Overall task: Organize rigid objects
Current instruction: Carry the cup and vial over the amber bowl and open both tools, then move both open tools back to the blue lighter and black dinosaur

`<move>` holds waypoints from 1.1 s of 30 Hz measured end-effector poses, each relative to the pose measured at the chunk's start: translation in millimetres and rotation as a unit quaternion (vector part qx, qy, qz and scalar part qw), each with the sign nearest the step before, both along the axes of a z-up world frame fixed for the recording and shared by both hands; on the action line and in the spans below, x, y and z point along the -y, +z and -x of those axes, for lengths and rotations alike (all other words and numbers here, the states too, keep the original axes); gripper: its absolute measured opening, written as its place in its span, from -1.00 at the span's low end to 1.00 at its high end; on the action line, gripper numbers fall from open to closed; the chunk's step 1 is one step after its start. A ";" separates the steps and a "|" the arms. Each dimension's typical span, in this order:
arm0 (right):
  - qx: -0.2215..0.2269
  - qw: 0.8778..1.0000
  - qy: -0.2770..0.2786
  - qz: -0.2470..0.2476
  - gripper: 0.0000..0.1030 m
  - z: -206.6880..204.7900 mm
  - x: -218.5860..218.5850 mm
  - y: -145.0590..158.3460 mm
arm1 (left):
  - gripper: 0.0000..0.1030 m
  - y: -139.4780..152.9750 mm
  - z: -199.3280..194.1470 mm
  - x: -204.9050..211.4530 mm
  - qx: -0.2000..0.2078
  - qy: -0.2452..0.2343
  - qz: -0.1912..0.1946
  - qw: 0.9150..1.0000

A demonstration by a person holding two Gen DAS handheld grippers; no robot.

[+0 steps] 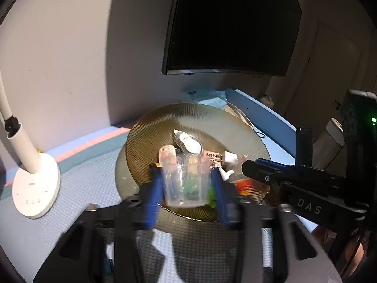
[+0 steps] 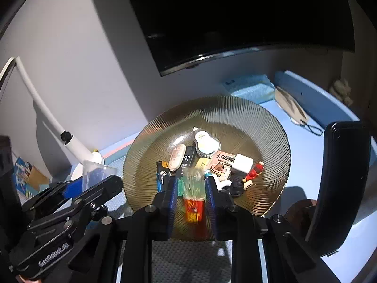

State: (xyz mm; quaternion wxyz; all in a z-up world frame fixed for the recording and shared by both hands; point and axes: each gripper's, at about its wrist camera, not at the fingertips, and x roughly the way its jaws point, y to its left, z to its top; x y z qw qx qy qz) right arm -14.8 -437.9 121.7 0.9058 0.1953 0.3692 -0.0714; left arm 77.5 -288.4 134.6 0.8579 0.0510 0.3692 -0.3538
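Left wrist view: we see the left gripper [image 1: 187, 186] with its blue pads either side of a clear plastic cup [image 1: 186, 184]. Both pads appear to touch the cup's walls, though the frame is motion-blurred and we cannot confirm firm pressure. The cup hangs over the near edge of a ribbed amber glass plate [image 1: 150, 132] resting on the blue mat [image 1: 77, 176]. Small items lie on the plate, among them a white oval tag [image 1: 189, 145]. A white lamp base [image 1: 35, 188] stands to the left. The right gripper's black body enters from the right side.

Right wrist view: we see the right gripper [image 2: 190, 188] with jaws set narrow, clamped on a slim clear packet with a red-orange printed lower half [image 2: 193, 198]; both pads press its sides. It is held above the plate's near rim [image 2: 271, 127]. On the plate sit a white cube [image 2: 242, 164], a red figurine [image 2: 255, 169] and a capybara card [image 2: 220, 165].
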 end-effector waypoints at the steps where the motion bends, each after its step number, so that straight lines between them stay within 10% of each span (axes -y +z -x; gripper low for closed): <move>1: -0.004 1.000 -0.007 -0.010 -0.26 -0.2 4.7 -2.5 | 0.58 1.4 1.8 -6.1 0.007 0.009 0.002 1.000; 18: 0.018 0.996 0.090 -0.007 0.13 19.5 -82.4 4.1 | 0.61 -19.7 32.4 -232.5 -0.025 0.217 0.012 0.976; 29: -0.031 0.980 0.195 -0.004 0.13 -2.4 -169.8 -102.0 | 0.56 -99.4 40.0 -268.8 -0.059 0.261 -0.055 0.962; 33: -0.038 0.980 0.196 0.014 0.17 -7.0 -175.7 -110.1 | 0.58 -96.8 38.2 -273.7 -0.062 0.260 -0.024 0.963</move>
